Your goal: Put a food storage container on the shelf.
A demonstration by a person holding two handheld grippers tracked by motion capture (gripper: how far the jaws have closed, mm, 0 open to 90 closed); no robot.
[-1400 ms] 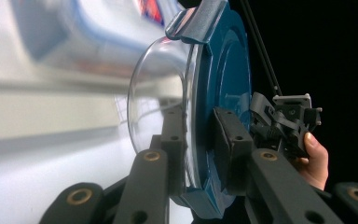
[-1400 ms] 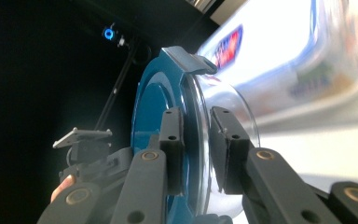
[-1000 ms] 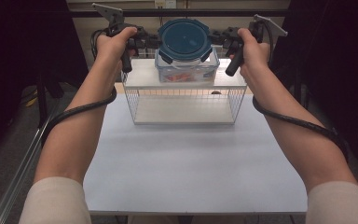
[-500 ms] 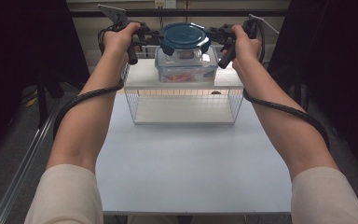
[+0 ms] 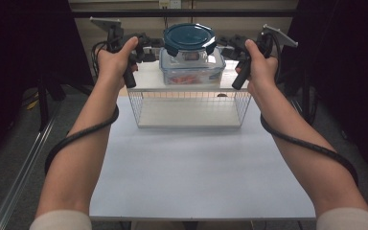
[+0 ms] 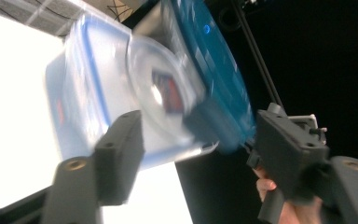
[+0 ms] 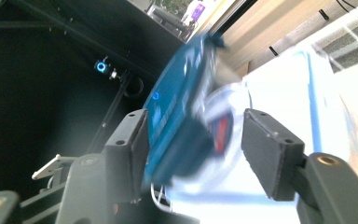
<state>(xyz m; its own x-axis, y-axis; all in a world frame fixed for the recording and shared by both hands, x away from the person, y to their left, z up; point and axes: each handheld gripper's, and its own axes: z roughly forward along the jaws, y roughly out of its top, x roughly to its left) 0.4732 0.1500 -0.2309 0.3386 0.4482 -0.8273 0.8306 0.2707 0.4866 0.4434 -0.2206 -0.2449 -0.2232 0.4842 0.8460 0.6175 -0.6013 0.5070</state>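
Now, from the high view, the round container with the dark blue lid sits on top of the clear rectangular box, and that stack rests on the white top of the wire rack at the far end of the table. My left gripper stands just beside the lid on one flank and my right gripper just beside it on the other, so the round container lies straight between my two claws, about equally near to each. Both point inward, level, along the line that runs through the lid from side to side.

Next, in the left gripper view, my jaws have just been opening and stand apart, with the lid's edge and the clear bowl beneath it in the gap; the picture is blurred, but the pads seem to be off it.

Last, in the right gripper view, those jaws have likewise just been opening. The blue lid lies between them, close to one pad and clear of the other. I judge any coming move turns on drawing each claw straight outward, away from the lid.
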